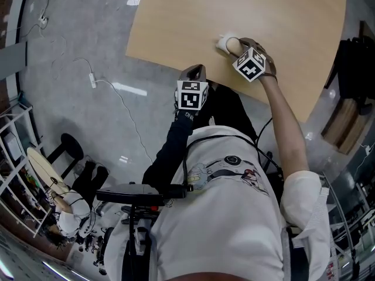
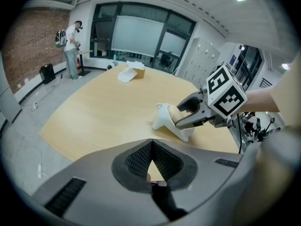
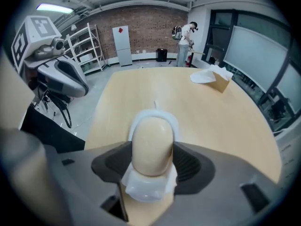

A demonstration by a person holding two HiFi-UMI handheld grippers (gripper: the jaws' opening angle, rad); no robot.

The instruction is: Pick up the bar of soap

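The bar of soap is a beige oval lying lengthwise in a white soap dish, and the dish sits on the bench close to its near edge. From here I see my right tongs pointing steeply down with their jaws spread wide and set astride the soap, one dark ribbed pad along each long side. The pads are right against its flanks, but I see no squeeze, and the soap rests in the dish. My bare right forearm reaches out over the near edge to get there.

My left tongs are pressed together at the tips with nothing between them. They hang at the near edge of the bench, just beside the dish on its left and apart from it.

The rest of the benchtop is bare pale wood, apart from a cardboard box with white paper spilling from it toward the far edge. Beyond that end a person stands by a brick wall, and a white shelf rack is off to the side.
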